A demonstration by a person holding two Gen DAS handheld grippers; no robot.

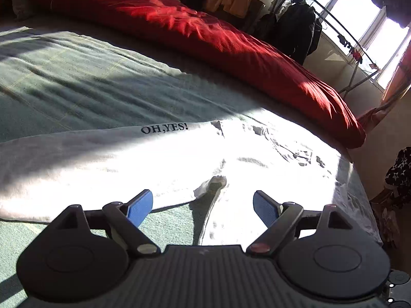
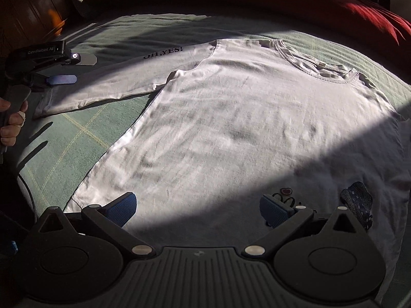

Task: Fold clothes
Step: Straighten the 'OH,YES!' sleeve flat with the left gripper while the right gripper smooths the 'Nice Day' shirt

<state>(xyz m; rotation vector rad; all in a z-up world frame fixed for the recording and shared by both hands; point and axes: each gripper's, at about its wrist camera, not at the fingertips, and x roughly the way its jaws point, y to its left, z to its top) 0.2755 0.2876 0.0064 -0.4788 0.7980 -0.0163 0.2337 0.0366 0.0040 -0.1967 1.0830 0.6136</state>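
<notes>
The white T-shirt [image 2: 231, 118] is spread flat on the bed [image 2: 77, 138], and both the left hand-held gripper [image 1: 203, 206] and the right hand-held gripper [image 2: 197, 210] are held apart and empty. If only 1 layer is pinched at the sleeve [image 2: 102, 87] or hem, the fold is likely to be dragged askew.

White long-sleeve T-shirt [image 2: 231, 118] spread flat on bed [image 2: 77, 138], "OH,YES!" sleeve outstretched, hem apparently nearest bed's edge.

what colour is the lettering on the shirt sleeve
Black lettering on the white shirt; clearest in the left wrist view.
</notes>
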